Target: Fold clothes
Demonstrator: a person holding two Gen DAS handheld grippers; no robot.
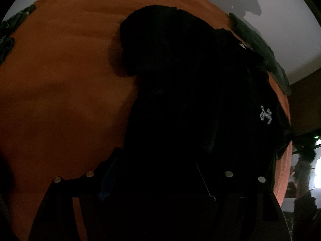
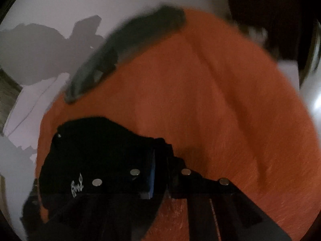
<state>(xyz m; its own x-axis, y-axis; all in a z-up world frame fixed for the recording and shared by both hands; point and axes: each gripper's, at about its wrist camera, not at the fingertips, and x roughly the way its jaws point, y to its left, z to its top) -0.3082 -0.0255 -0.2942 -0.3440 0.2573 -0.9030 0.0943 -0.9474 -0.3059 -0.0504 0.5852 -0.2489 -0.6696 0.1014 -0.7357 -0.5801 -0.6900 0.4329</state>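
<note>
A black garment [image 1: 190, 100] lies bunched on an orange blanket [image 1: 60, 80] and fills most of the left wrist view, running from a rounded lump near the top of the cloth down into the left gripper [image 1: 160, 180]. A small white logo [image 1: 265, 114] shows on its right side, and a tiny white tag [image 1: 242, 45] sits near its upper edge. The left gripper's fingers are dark against the dark fabric; the cloth lies between them and covers the gap, so the jaws seem to be closed on the garment, though the picture is too dark to show how tightly. In the right wrist view the same black garment [image 2: 96, 150] sits at the lower left of the orange blanket [image 2: 220, 110], with the white logo [image 2: 77, 184] near its lower edge. The right gripper [image 2: 160, 170] has its jaws drawn nearly together, with a fold of the black fabric pinched between them beside the blue pad [image 2: 152, 172] of the left finger. A dark grey piece of clothing [image 2: 124, 46] lies along the far edge of the blanket, well apart from the black garment; it also appears at the right in the left wrist view [image 1: 260, 50]. Behind the blanket is a pale wall [image 2: 80, 4] with shadows on it.
</note>
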